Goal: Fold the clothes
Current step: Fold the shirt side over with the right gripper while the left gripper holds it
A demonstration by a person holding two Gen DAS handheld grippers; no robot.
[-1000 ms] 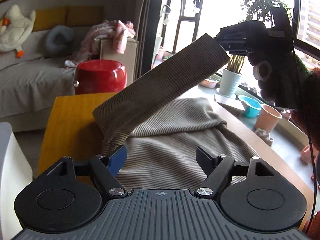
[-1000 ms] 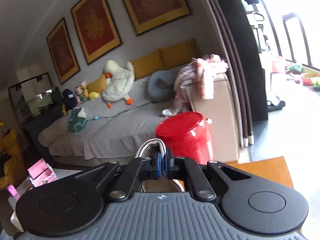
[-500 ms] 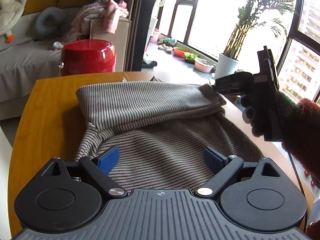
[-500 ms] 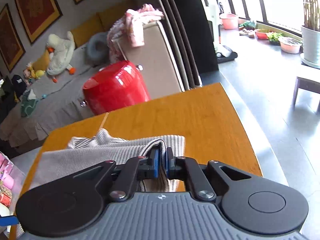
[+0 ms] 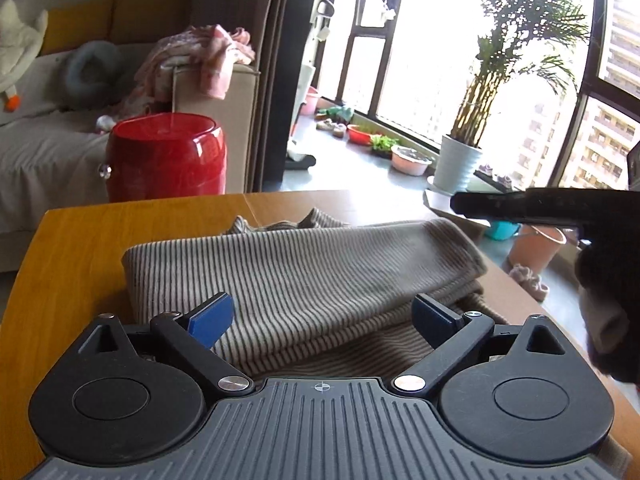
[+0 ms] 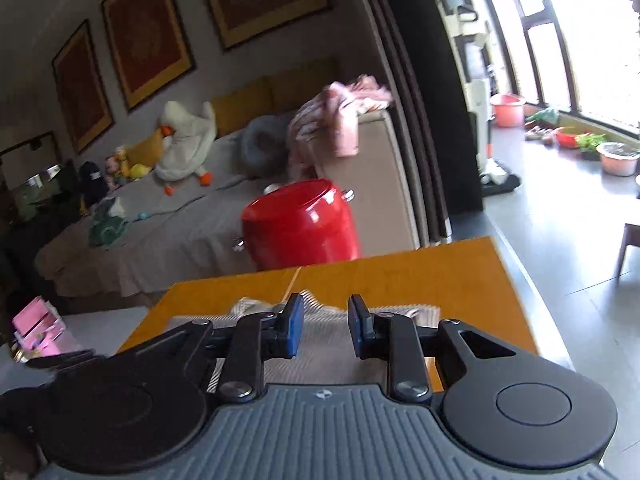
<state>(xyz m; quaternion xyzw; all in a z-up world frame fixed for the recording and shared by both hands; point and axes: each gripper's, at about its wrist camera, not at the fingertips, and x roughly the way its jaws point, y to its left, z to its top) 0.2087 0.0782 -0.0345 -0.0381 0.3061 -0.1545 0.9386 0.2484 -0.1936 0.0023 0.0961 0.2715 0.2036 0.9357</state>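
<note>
Left wrist view shows the beige knit garment with thin dark stripes (image 5: 304, 276) lying on the orange wooden tabletop (image 5: 76, 248), a folded band of it laid across the top. The left gripper (image 5: 322, 316) hangs over its near part, fingers spread wide and having just widened further, nothing between them. The right gripper (image 6: 323, 326) sits at the garment's right end; its fingers have just been parting and stand slightly apart with a clear gap, cloth below but not pinched. The knit looks soft, light and limp, likely to sag and drag. A pinch at a folded edge or corner, through all layers, should hold best.
</note>
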